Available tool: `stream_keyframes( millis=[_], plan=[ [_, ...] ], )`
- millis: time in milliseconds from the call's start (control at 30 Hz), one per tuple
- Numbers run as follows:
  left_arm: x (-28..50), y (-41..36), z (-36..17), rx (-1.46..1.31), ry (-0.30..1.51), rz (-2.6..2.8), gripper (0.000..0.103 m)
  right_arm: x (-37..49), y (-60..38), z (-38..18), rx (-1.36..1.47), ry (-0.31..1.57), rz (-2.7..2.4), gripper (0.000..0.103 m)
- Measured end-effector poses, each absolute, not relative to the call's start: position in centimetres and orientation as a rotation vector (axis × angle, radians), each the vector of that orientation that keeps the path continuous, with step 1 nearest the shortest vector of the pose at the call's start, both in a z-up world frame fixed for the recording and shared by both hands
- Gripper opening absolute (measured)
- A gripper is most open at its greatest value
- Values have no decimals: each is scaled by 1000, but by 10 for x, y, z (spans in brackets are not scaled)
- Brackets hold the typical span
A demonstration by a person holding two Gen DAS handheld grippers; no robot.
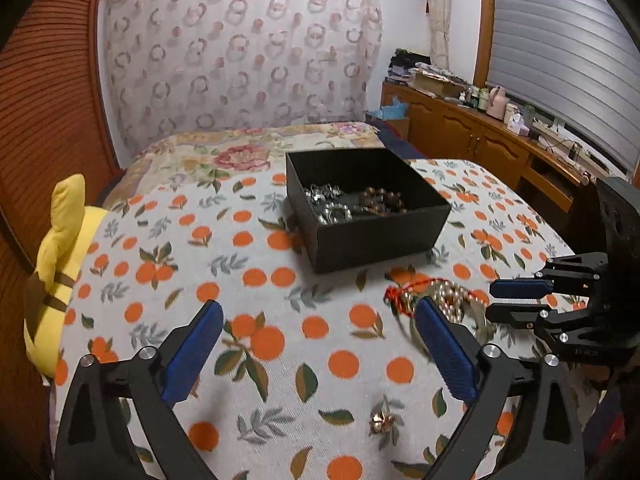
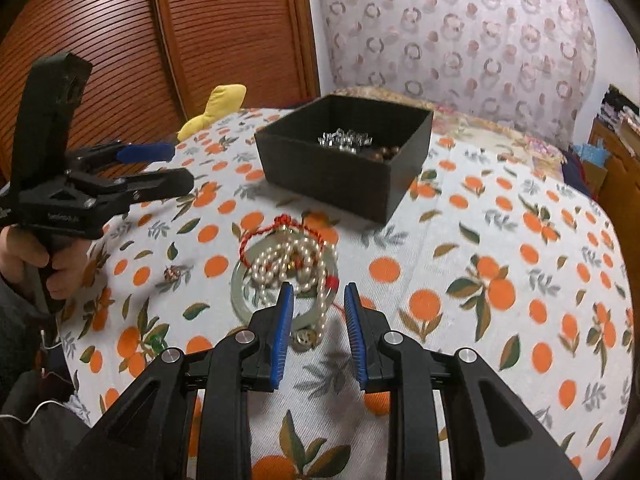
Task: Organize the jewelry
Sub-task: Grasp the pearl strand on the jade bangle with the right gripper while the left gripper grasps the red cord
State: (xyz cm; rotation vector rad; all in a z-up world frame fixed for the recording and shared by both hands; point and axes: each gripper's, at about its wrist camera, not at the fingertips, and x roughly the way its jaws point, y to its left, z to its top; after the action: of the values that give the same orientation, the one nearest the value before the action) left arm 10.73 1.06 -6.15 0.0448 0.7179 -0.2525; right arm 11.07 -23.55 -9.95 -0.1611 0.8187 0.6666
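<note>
Left wrist view: the left gripper (image 1: 316,344) has its jaws spread wide, with nothing between them but the orange-print cloth (image 1: 200,248). A small gold trinket (image 1: 382,424) lies on the cloth just below the right-hand jaw, nearer the camera than the pads. Just past that jaw's tip sits a pile of pearls (image 1: 452,296) tangled with a red cord (image 1: 404,286); the jaw hides part of the pile. Straight ahead of the jaws, farther off, stands the black box (image 1: 372,236), open, with silver pieces and brown beads inside. The right gripper (image 1: 516,300) reaches in from the right, its tips beside the pearls. A yellow plush (image 1: 60,264) lies far off to the left of the jaws.

Right wrist view: the right gripper (image 2: 318,300) has its jaws partly apart, clamped on nothing. 1 pearl (image 2: 280,264) strand runs down between the tips, untouched as far as can be told. A pale green bangle (image 2: 240,284) rings the pearls, under and ahead of the left-hand jaw; the cord (image 2: 276,228) loops beyond it. The box (image 2: 332,176) is ahead of the jaws. The left gripper (image 2: 178,168), held by a hand (image 2: 36,256), hovers far left, jaws apart, with the trinket (image 2: 172,272) below it.
</note>
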Motion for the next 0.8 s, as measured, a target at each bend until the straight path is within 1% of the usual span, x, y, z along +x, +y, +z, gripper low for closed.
stream_keyframes(
  millis=[100,333,467,533,567,800],
  plan=[
    [107,9,-69,53,729,-251,95,115,-236,-105,-131,855,667,25],
    [106,9,-74,47,738,-258,95,122,-239,-108,-70,899,677,25],
    [105,8,-75,45,736,-258,95,125,-241,-110,-42,917,681,17],
    [105,8,-75,47,738,-257,95,125,-242,-108,-40,913,677,11],
    [105,9,-74,48,737,-256,95,124,-242,-106,-41,910,674,6],
    [106,0,-76,50,747,-268,95,117,-240,-101,-92,866,675,5]
  ],
)
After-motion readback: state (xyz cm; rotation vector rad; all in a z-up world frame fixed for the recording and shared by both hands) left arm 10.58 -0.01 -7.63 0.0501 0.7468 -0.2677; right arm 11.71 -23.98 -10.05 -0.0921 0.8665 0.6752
